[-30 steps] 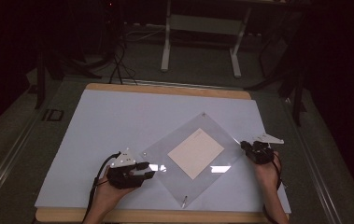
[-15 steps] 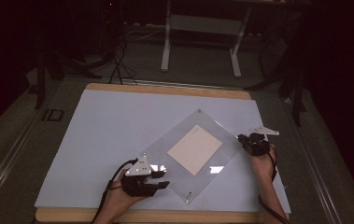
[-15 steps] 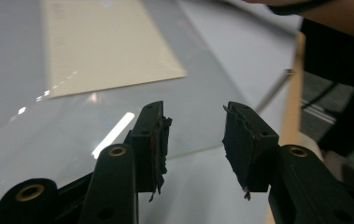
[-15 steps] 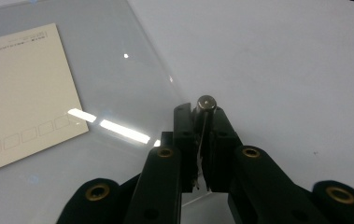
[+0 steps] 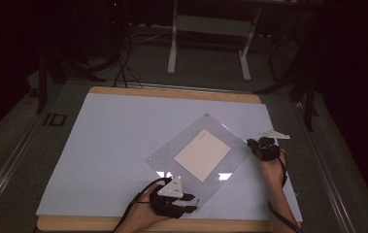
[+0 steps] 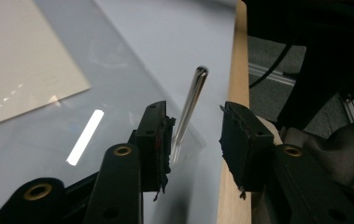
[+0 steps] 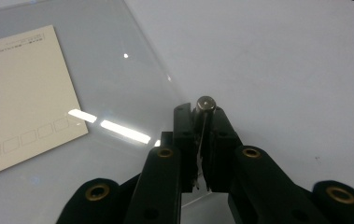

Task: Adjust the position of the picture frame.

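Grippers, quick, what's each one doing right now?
Left gripper: open, a metal pin between its jaws, not clamped.
Right gripper: shut on a metal standoff.

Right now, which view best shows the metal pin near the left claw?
The left gripper view: the metal pin stands close up between the open left claw. The high view shows it as a tiny speck.

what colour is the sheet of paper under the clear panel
Cream, off-white paper with faint printed boxes along one edge; the right gripper view shows it best.
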